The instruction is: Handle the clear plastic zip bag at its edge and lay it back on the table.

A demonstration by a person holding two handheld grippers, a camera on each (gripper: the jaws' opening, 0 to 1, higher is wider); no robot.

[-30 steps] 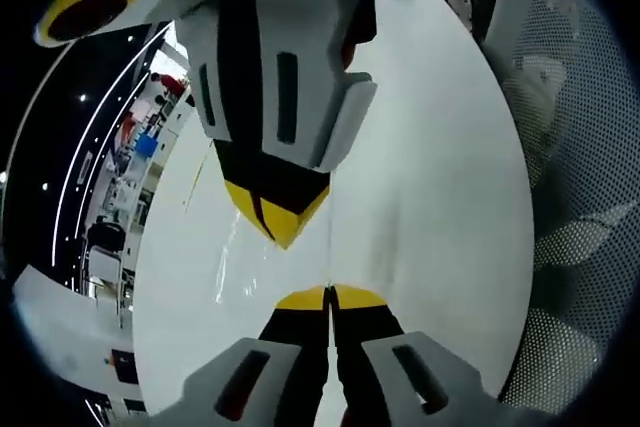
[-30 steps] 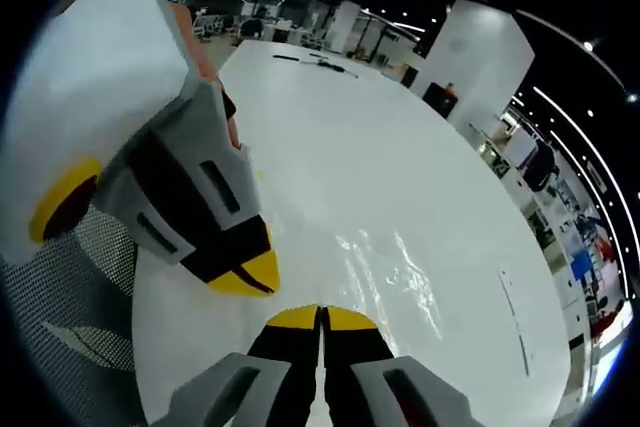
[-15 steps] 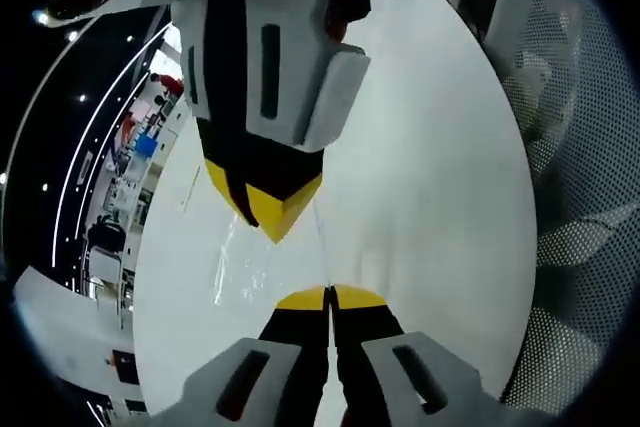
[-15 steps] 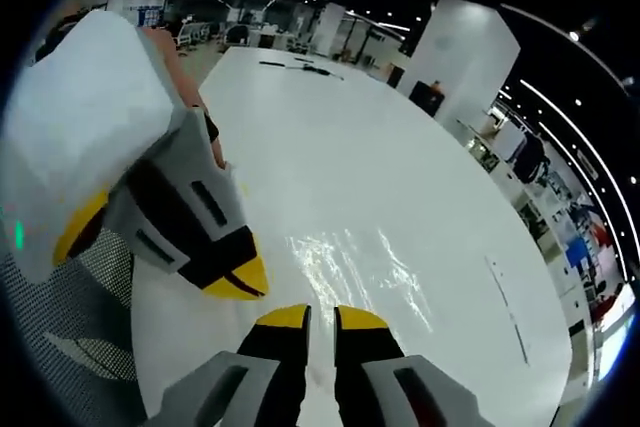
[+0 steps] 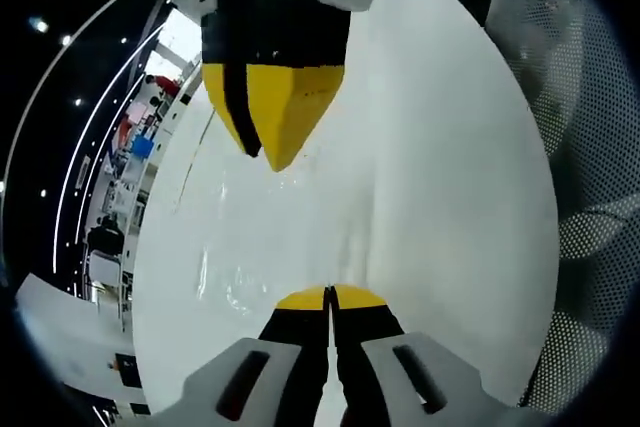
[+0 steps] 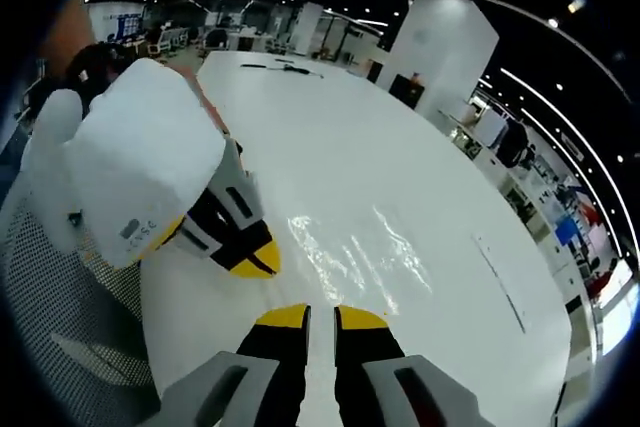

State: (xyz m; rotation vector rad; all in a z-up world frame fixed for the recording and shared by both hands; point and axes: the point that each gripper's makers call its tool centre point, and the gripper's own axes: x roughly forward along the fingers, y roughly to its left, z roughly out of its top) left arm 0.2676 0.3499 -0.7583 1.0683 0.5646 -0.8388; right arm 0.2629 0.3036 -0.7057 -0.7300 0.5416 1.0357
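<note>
White and glossy, the long oval table (image 5: 450,177) runs up the left gripper view, with a grey mesh chair back (image 5: 590,147) along its right edge. The left gripper (image 5: 329,295) has its yellow-tipped jaws pressed together on the near edge of the clear plastic zip bag (image 5: 260,257), which lies flat and crinkled just ahead. The right gripper (image 5: 270,117) hangs over the bag's far part.

In the right gripper view, the right gripper (image 6: 322,316) shows a narrow gap between its jaws, nothing held. The bag (image 6: 350,252) lies flat just beyond them. The left gripper (image 6: 250,257) sits at the bag's left edge.
</note>
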